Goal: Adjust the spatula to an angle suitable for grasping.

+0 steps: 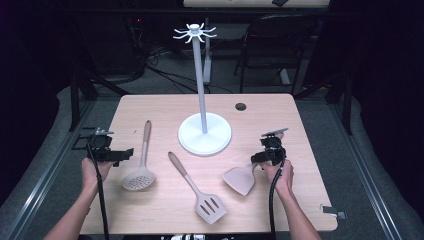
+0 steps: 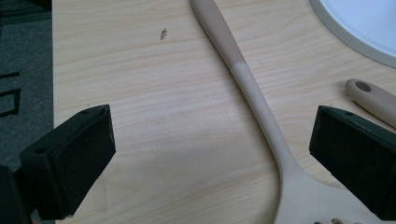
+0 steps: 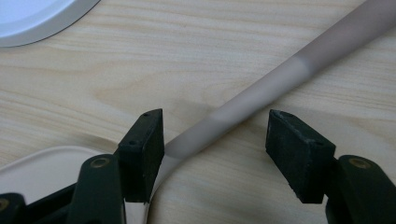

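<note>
High view: the solid spatula (image 1: 240, 180) lies on the tabletop (image 1: 150, 210) beside the right gripper (image 1: 270, 150), and the left gripper (image 1: 107, 152) rests near the skimmer (image 1: 139, 177). Left gripper view: its fingers (image 2: 77, 149) stand wide open, with the skimmer handle (image 2: 252, 88) between them. Right gripper view: open fingers (image 3: 144, 144) straddle the spatula handle (image 3: 261, 93), untouched; it looks light, stiff and smooth, best gripped mid-handle.
</note>
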Demonstrator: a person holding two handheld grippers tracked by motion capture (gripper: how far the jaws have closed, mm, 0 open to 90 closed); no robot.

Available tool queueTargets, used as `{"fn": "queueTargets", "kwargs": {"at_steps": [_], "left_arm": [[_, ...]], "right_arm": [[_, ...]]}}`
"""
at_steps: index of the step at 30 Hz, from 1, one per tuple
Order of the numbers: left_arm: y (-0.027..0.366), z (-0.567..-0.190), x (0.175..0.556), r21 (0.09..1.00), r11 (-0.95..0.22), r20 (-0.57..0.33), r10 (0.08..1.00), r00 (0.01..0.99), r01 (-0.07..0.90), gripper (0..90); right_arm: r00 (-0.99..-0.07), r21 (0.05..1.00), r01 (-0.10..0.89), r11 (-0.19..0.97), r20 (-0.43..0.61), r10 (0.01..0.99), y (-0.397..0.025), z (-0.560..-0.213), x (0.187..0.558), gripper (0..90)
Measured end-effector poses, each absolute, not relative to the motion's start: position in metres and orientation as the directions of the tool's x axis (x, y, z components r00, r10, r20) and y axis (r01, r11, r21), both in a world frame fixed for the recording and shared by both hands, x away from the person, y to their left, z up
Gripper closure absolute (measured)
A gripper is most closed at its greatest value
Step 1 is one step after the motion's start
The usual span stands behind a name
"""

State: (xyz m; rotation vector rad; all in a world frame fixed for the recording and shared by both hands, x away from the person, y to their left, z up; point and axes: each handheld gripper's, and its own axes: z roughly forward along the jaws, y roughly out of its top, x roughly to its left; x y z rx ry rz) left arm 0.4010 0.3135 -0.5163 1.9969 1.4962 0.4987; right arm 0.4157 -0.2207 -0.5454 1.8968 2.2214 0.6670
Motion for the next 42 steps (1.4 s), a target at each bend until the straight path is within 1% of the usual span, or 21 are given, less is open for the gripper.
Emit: {"fn": "queueTargets", "kwargs": {"at_steps": [4,19,22,27,32,40,41,42], "left_arm": [[0.3112,-0.5173,0.4017,0.652,-0.200,-0.047,0.952,0.302,0.732,0.3],[0.3080,-0.5175,0.4006,0.647,-0.216,-0.039,0.948,0.315,0.731,0.5],[0.3098,-0.5176,0.3997,0.643,-0.211,-0.045,0.949,0.311,0.736,0.6],[0.3130,-0.5182,0.3994,0.640,-0.215,-0.043,0.949,0.313,0.738,0.7],[0.3141,-0.5179,0.3985,0.639,-0.217,-0.044,0.948,0.316,0.738,0.7],[0.3133,-0.5202,0.3998,0.629,-0.220,-0.047,0.946,0.319,0.745,0.9],[0.3134,-0.5202,0.3998,0.630,-0.220,-0.047,0.946,0.320,0.745,0.9],[0.3134,-0.5200,0.3995,0.631,-0.220,-0.046,0.946,0.320,0.744,0.9]], "right_arm": [[-0.183,0.417,0.904,0.087,0.195,0.963,-0.2205,-0.5475,0.4161,39.7],[-0.190,0.424,0.901,0.086,0.208,0.960,-0.2200,-0.5529,0.4171,41.1],[-0.195,0.419,0.903,0.093,0.206,0.959,-0.2210,-0.5524,0.4174,42.4],[-0.206,0.409,0.906,0.109,0.201,0.958,-0.2198,-0.5500,0.4178,47.3],[-0.216,0.413,0.902,0.121,0.192,0.957,-0.2204,-0.5488,0.4174,49.4],[-0.235,0.392,0.907,0.153,0.170,0.957,-0.2225,-0.5447,0.4161,53.0],[-0.223,0.408,0.903,0.135,0.176,0.959,-0.2221,-0.5460,0.4155,53.3],[-0.231,0.397,0.906,0.149,0.169,0.958,-0.2232,-0.5447,0.4155,54.0]]}}
